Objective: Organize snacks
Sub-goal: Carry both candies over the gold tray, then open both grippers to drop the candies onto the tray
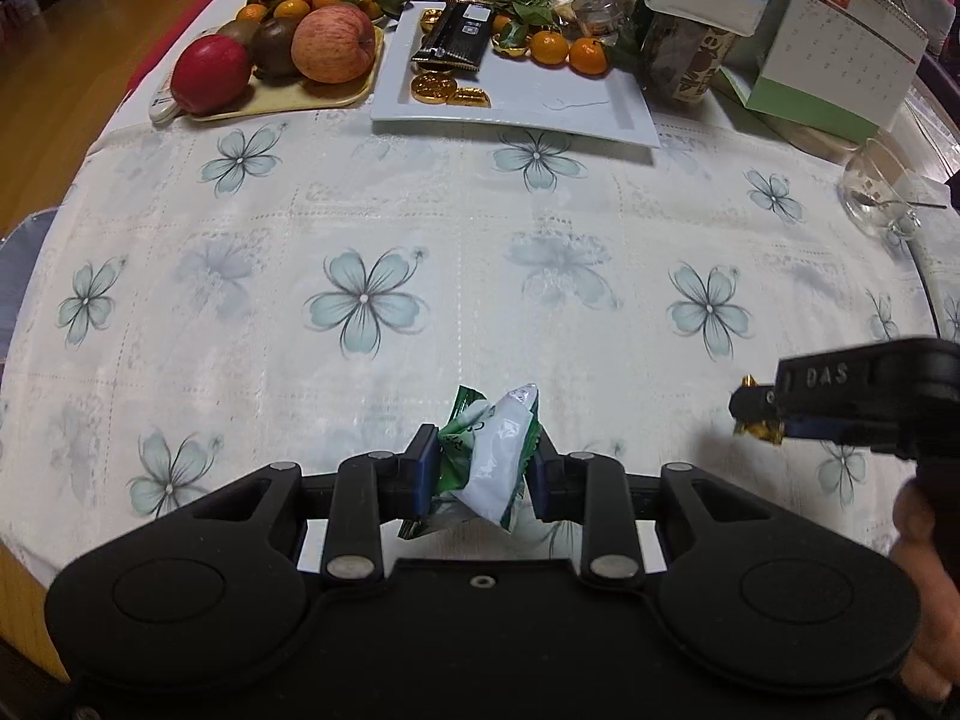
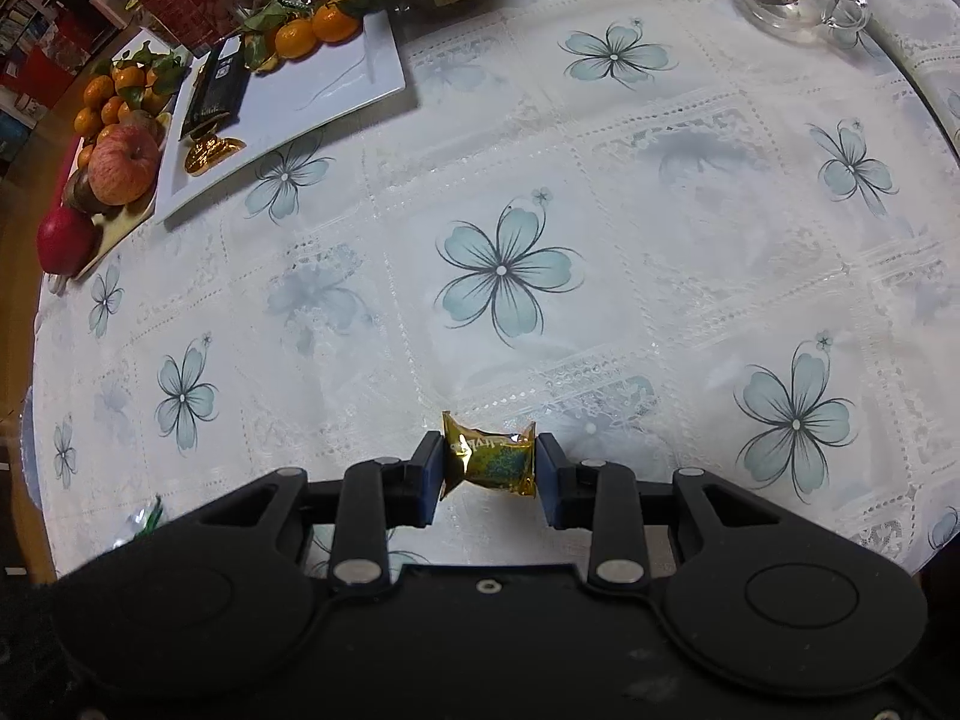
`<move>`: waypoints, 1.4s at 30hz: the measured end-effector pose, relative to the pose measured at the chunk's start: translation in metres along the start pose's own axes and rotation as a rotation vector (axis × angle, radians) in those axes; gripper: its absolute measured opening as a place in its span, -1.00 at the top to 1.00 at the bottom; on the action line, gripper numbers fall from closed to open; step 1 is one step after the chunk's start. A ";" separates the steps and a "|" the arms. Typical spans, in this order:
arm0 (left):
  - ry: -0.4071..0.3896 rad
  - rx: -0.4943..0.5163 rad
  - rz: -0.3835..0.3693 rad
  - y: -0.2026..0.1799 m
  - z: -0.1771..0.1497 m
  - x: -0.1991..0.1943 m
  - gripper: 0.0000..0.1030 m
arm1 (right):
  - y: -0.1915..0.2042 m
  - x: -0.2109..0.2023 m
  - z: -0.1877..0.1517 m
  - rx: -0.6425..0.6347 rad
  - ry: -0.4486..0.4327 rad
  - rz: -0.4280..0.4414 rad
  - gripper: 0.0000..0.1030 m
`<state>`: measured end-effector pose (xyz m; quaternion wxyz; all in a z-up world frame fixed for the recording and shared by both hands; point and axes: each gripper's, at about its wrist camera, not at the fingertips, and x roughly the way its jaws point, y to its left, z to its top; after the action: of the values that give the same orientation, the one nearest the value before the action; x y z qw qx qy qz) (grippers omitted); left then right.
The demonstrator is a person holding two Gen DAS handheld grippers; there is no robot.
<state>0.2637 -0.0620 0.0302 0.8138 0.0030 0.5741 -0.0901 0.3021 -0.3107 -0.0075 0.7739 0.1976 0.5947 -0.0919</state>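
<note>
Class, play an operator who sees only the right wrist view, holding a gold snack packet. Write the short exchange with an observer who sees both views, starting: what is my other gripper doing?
Observer: The left gripper is shut on a green and white snack packet.
Operator: What else is on the white plate?
Observer: Behind the black bar, more gold foil sweets lie near its far edge.
Operator: What stands beyond the plate, on the right?
Observer: A desk calendar, beside a jar with a pale lid.

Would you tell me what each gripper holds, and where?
Left gripper pinches the green-white packet across its sides; right gripper clamps the gold packet by both ends.
</note>
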 end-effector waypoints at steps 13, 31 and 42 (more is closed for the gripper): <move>-0.012 -0.071 -0.004 0.023 -0.089 -0.051 0.25 | -0.008 -0.049 -0.064 -0.079 -0.169 0.092 0.33; 0.009 -0.068 -0.022 0.006 -0.167 -0.058 0.25 | -0.048 -0.093 -0.254 -0.064 -0.174 0.202 0.32; 0.153 -0.067 -0.073 -0.028 -0.142 -0.027 0.24 | -0.056 -0.089 -0.243 0.016 -0.123 0.164 0.32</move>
<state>0.1180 -0.0699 0.0094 0.7634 -0.0385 0.6370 -0.1001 0.0418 -0.2687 0.0142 0.8121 0.2459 0.5272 -0.0450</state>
